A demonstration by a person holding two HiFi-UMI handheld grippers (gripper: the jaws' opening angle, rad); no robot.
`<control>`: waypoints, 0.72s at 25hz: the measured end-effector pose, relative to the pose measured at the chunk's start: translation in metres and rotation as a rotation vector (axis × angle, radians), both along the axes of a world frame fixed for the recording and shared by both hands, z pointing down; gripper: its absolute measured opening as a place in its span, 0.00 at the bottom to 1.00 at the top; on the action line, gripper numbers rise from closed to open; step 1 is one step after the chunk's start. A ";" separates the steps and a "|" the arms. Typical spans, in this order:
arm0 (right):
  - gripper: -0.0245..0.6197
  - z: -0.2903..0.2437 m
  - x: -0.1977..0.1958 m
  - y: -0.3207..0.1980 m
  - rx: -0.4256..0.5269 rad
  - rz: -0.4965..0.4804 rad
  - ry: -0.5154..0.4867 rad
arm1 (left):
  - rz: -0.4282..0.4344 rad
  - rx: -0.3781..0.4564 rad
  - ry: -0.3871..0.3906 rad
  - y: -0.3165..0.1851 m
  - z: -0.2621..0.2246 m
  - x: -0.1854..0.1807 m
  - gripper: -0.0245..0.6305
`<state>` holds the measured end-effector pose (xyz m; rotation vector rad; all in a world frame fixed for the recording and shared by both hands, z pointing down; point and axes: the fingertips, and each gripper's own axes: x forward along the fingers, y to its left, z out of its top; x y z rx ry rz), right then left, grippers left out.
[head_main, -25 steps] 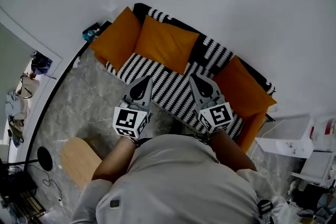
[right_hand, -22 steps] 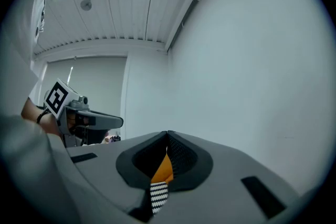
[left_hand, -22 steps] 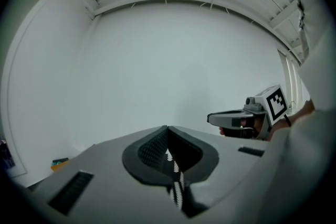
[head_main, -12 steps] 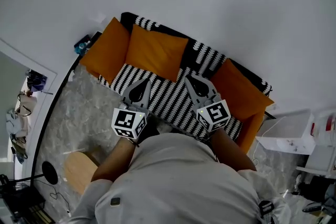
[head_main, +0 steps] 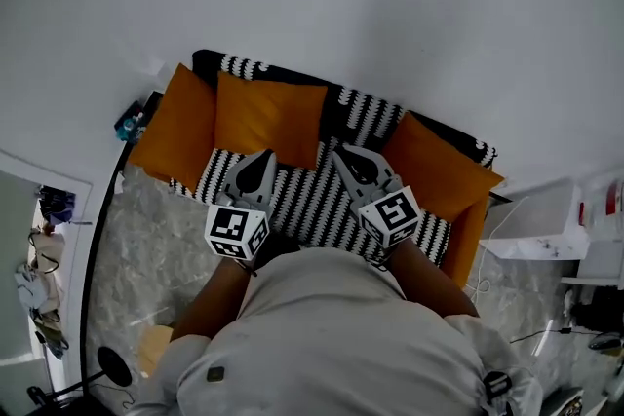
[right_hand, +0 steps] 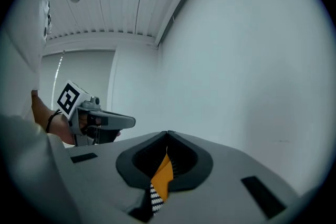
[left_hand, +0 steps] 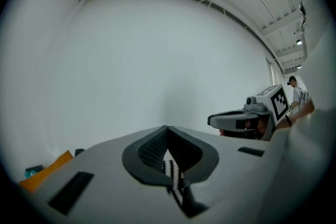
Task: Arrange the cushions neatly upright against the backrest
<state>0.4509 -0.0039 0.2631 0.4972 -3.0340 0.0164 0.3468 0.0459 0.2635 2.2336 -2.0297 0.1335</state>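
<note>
Holding my left tool [head_main: 261, 156] and right tool [head_main: 341, 153] pressed together and empty, I am hovering over the striped seat [head_main: 312, 209], with orange cushions [head_main: 268, 117] just ahead against the backrest [head_main: 363, 102].

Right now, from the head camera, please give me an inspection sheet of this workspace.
Surface: striped sofa, the middle of the seat is bare.
Job's things: left cushion, middle cushion and right cushion, all orange, propped along the back.
Clutter: blue object beside the sofa's left end; white box to its right.
Grippers: left gripper and right gripper are both shut and empty, over the seat.
Cables: thin cable on the floor.
Surroundings: white wall, grey marbled floor.
</note>
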 end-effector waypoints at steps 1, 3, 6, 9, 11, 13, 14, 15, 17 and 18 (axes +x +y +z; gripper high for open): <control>0.07 0.002 -0.007 -0.007 -0.001 0.008 0.004 | 0.013 -0.001 0.000 -0.009 0.002 -0.007 0.05; 0.07 0.006 -0.024 -0.023 -0.006 0.032 0.009 | 0.041 -0.010 0.000 -0.027 0.006 -0.025 0.05; 0.07 0.011 -0.055 -0.045 -0.032 0.066 0.018 | 0.100 -0.041 0.007 -0.052 0.014 -0.056 0.05; 0.07 0.015 -0.092 -0.068 -0.036 0.078 0.046 | 0.169 -0.071 0.002 -0.078 0.020 -0.091 0.05; 0.07 0.017 -0.115 -0.082 -0.039 0.093 0.061 | 0.201 -0.084 0.003 -0.091 0.024 -0.115 0.05; 0.07 0.022 -0.136 -0.092 -0.046 0.108 0.074 | 0.236 -0.098 0.007 -0.103 0.029 -0.138 0.05; 0.07 0.025 -0.146 -0.096 -0.049 0.114 0.082 | 0.255 -0.105 0.009 -0.109 0.031 -0.148 0.05; 0.07 0.028 -0.156 -0.099 -0.052 0.118 0.089 | 0.274 -0.111 0.010 -0.115 0.034 -0.157 0.05; 0.07 0.034 -0.173 -0.107 -0.056 0.130 0.102 | 0.308 -0.124 0.008 -0.126 0.039 -0.174 0.05; 0.07 0.037 -0.180 -0.111 -0.059 0.137 0.108 | 0.324 -0.131 0.009 -0.131 0.042 -0.181 0.05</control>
